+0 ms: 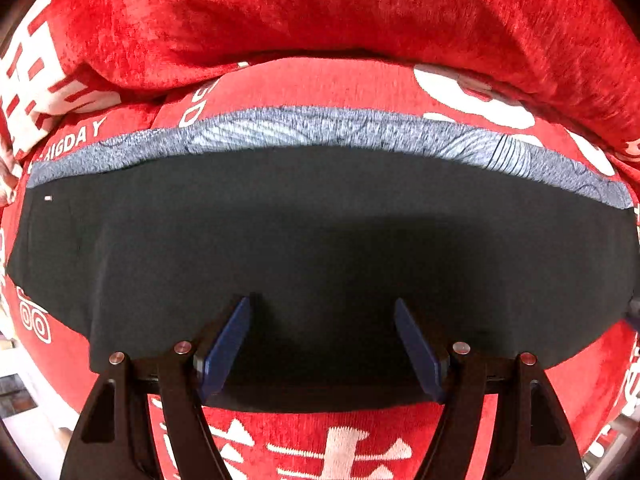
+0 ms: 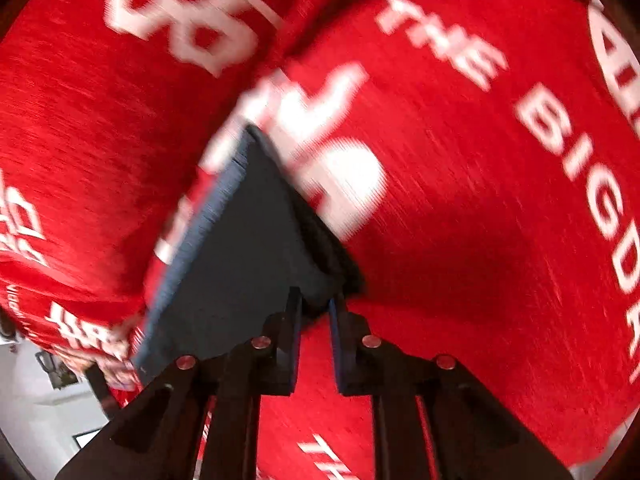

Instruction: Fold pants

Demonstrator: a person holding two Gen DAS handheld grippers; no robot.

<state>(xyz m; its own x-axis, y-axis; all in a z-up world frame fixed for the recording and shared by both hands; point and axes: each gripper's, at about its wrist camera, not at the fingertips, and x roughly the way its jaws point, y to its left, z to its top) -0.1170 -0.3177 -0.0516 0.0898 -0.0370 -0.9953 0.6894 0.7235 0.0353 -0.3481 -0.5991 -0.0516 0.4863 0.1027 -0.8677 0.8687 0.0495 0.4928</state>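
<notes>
The black pants (image 1: 320,240) lie folded flat on a red sofa cover, with a grey patterned waistband (image 1: 320,128) along the far edge. My left gripper (image 1: 322,308) is open, its blue pads hovering over the near edge of the pants, holding nothing. In the right wrist view, my right gripper (image 2: 315,300) is shut on a corner of the pants (image 2: 248,248), which look dark with a blue-grey band along their left edge. That view is motion-blurred.
The red sofa cover (image 1: 360,20) with white lettering fills both views; its back cushion rises behind the pants. The seat (image 2: 480,220) spreads to the right of the right gripper. A pale floor and furniture (image 2: 48,400) show at lower left.
</notes>
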